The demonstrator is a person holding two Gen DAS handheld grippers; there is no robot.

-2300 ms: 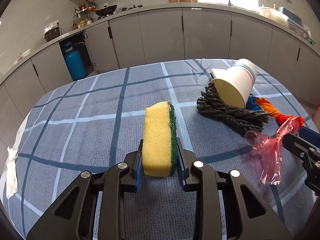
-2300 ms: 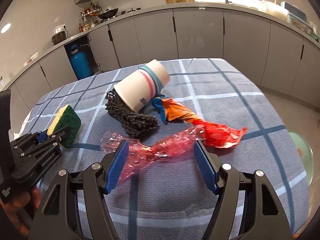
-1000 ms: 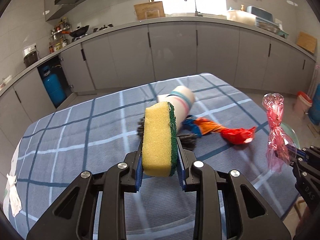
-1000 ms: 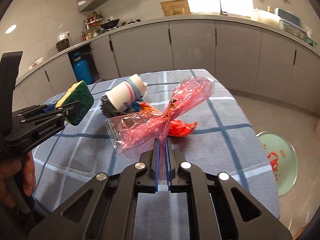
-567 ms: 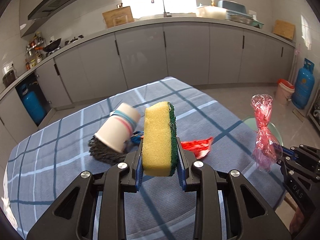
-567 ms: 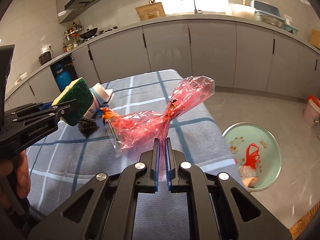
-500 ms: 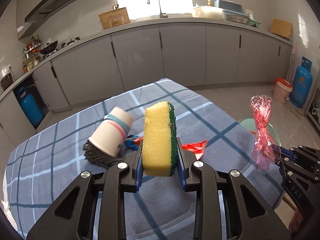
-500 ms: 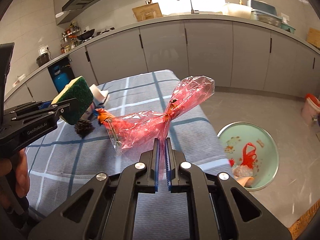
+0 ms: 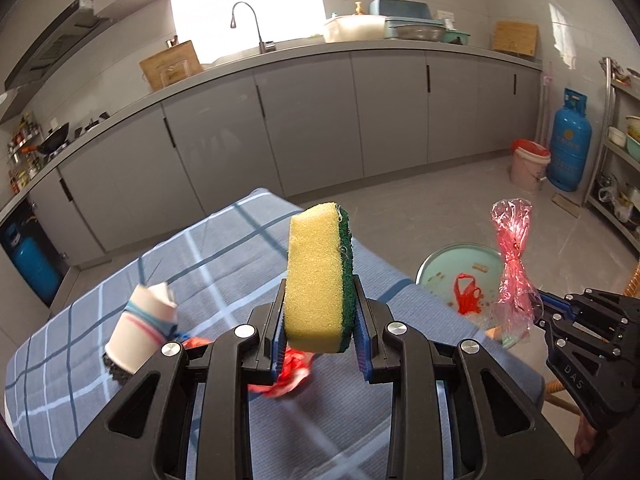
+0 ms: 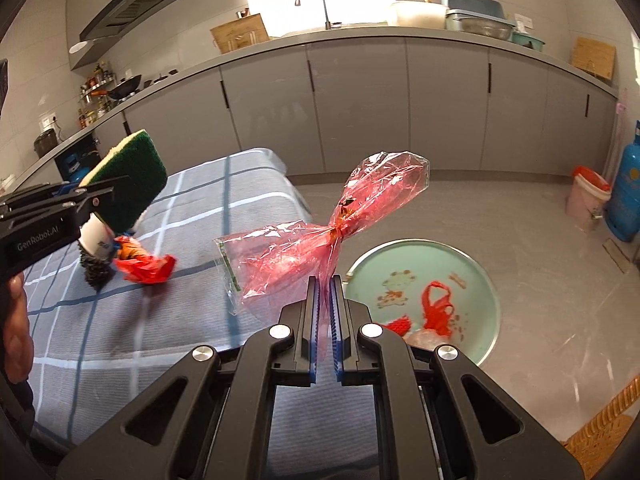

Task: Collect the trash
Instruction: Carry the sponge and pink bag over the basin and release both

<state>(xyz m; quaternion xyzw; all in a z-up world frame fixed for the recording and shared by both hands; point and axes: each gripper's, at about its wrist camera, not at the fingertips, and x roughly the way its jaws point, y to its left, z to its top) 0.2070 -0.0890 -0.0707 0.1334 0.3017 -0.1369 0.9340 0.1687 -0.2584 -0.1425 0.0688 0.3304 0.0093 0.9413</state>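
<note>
The fingers [image 9: 362, 344] of our left gripper [image 9: 320, 340] press on both flat sides of a yellow sponge [image 9: 318, 276] with a green scouring face; the sponge stands upright between the blue pads, its lower part clamped and its upper part rising well above the fingertips. In the right wrist view we see the same sponge from its green side, held up in the air over the table [image 10: 200, 208], with a hand [image 10: 16, 328] behind the left gripper at the picture's left edge.

Our right gripper [image 10: 325, 280] has its fingers together, pinching a crumpled pink cellophane wrapper [image 10: 332, 236] at a fold near its knotted waist. The wrapper fans out above and to both sides of the fingertips, clear of the table. In the left wrist view it hangs upright from the right gripper, in line with a pale green bin [image 9: 452, 268] on the floor.

The bin stands just beside the table's near corner and already holds a red plastic bag [image 10: 438, 312] and some scraps. On the blue checked tablecloth [image 9: 80, 360] lie a paper cup [image 9: 140, 328] on its side, touching a dark scouring pad [image 10: 94, 272], and a red and orange wrapper [image 10: 144, 268] just beside them
</note>
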